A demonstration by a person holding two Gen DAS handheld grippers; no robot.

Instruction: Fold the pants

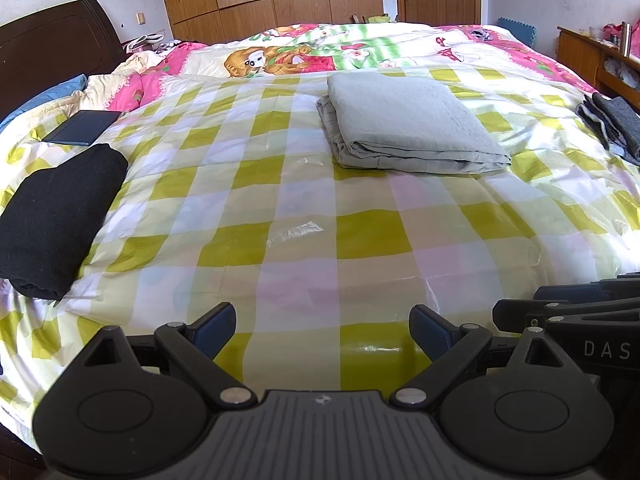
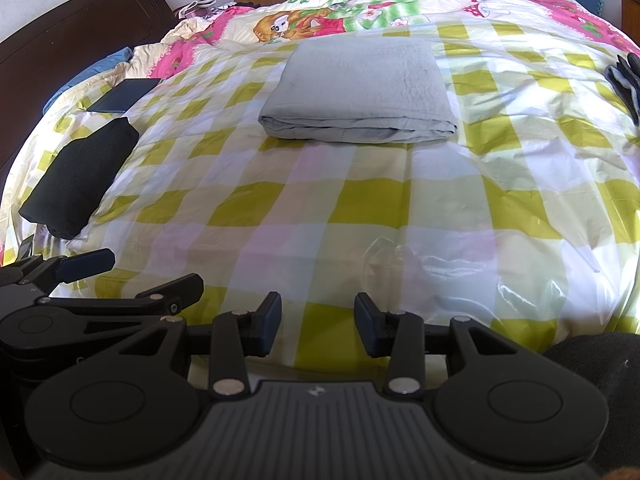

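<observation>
Left wrist view shows grey pants [image 1: 408, 120] lying folded mid-bed [image 1: 280, 208], apparently finished; left claw [image 1: 322, 334] and right claw [image 2: 318, 326] hang released, empty.

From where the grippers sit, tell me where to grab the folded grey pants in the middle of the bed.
Take the folded grey pants by the near edge, coming straight in from the front. That edge faces both grippers as a thick rounded stack of layers lying flat on the checked cover, with nothing in the way. Probably one gripper near each front corner.
</observation>
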